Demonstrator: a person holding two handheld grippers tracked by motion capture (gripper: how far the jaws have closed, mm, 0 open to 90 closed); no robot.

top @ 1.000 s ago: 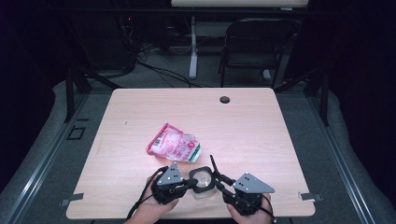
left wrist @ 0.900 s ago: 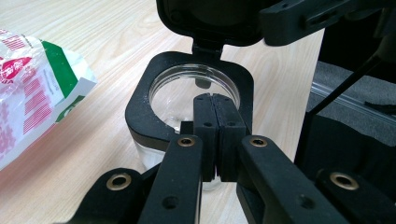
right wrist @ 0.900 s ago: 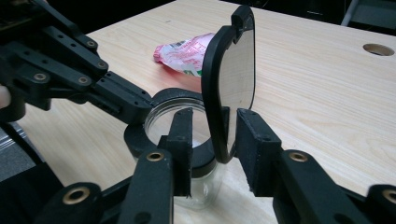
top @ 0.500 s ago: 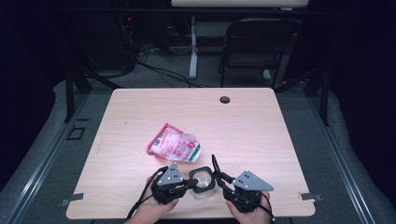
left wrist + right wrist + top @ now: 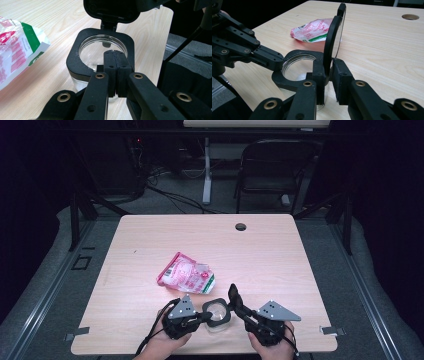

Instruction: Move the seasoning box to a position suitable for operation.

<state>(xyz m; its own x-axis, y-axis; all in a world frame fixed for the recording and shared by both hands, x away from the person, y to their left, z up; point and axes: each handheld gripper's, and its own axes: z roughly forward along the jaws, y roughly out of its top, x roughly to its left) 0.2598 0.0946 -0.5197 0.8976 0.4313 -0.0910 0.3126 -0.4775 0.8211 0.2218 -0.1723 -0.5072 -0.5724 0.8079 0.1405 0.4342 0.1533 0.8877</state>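
Not much has shifted since the earlier high view: both hands sit where they were, but the right gripper (image 5: 329,72) has just been closing its jaws, and the hinged lid (image 5: 334,37) of the little jar (image 5: 218,314) now stands between them, up on edge. From the right gripper view its pads look like they're on or right at the lid's lower edge, so I'd call that pinched, just barely.

Left gripper (image 5: 115,72) is fully closed, jaw faces pressed together right at the near side of the jar's black collar (image 5: 75,57). Can't tell whether it's actually nipping the rim or just bracing it.

The jar sits on the table (image 5: 280,255) directly between the two grippers, with the pink snack bag (image 5: 186,274) just beyond it.

Handling guess: clear body, probably hard plastic or glass, light, empty, slick on the sides. The collar is the stiff, grippy bit, so hold there. The lid's thin and its hinge looks small, so swing it gently rather than yanking.
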